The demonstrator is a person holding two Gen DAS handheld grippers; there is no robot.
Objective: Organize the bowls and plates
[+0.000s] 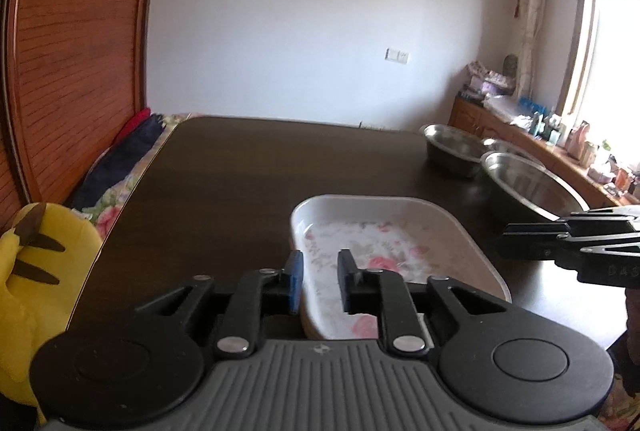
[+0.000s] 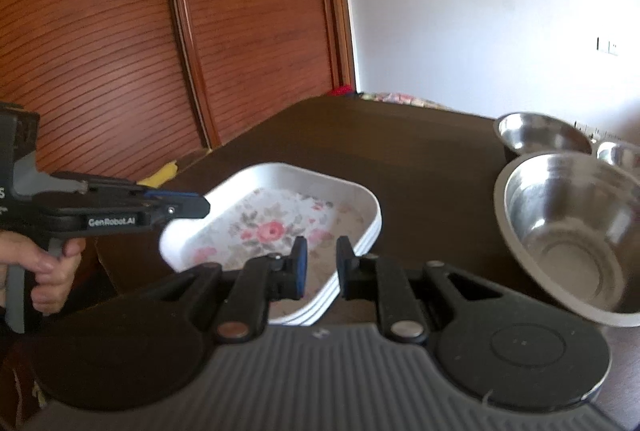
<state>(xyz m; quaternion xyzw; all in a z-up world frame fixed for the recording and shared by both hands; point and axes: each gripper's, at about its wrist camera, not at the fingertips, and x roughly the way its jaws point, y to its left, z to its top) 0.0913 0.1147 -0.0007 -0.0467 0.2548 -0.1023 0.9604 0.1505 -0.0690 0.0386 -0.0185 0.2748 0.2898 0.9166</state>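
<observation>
A stack of white rectangular plates (image 1: 360, 198) with a rose pattern lies on the dark table (image 1: 240, 171). My left gripper (image 1: 320, 279) is open, with the top plate's near left wall standing loose between its pads. In the right wrist view that gripper (image 2: 204, 205) reaches over the stack's (image 2: 280, 167) left rim. My right gripper (image 2: 322, 267) stands narrow astride the stack's near right corner, its pads closed on the rim; from the left it (image 1: 504, 243) shows side-on at that edge. Three steel bowls sit to the right: a large one (image 2: 568, 231) and two smaller ones (image 2: 540, 133) (image 2: 618, 151).
A hand (image 2: 48, 271) holds the left gripper's handle. A yellow plush toy (image 1: 40, 271) sits off the table's left edge, in front of a wooden wardrobe (image 1: 72, 51). A cluttered counter (image 1: 560, 135) runs under the window at far right.
</observation>
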